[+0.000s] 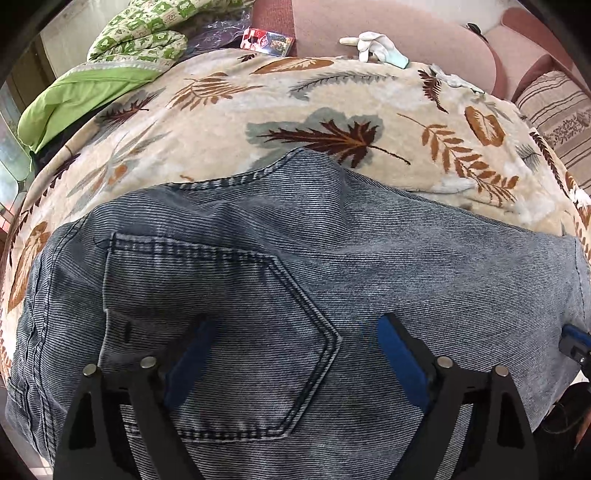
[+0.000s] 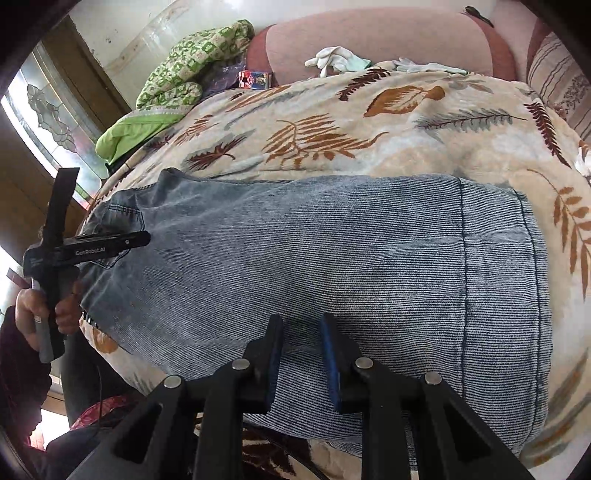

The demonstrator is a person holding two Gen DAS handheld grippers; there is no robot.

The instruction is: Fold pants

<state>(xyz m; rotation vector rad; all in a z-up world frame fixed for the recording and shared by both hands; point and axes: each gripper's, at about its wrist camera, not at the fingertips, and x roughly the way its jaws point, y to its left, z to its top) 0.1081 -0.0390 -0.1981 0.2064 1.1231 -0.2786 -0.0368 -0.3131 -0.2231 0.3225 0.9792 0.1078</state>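
Blue-grey denim pants point(image 1: 280, 251) lie flat on a leaf-print blanket point(image 1: 229, 107), folded lengthwise with a back pocket point(image 1: 207, 306) facing up. My left gripper point(image 1: 295, 325) is open, its blue-padded fingers spread above the pocket at the waist end. In the right wrist view the pants point(image 2: 332, 258) stretch across the blanket point(image 2: 369, 122), hem point(image 2: 532, 295) at right. My right gripper point(image 2: 301, 321) is open with a narrow gap, just above the leg's near edge, holding nothing. The left gripper's body point(image 2: 85, 251) shows at the waist end, held by a hand.
A green patterned quilt point(image 1: 140, 33) lies at the back left. White gloves point(image 1: 373, 46) and a small red box point(image 1: 267, 40) sit at the blanket's far edge against a pink sofa back point(image 1: 406, 26). A striped cushion point(image 1: 557, 118) is at right.
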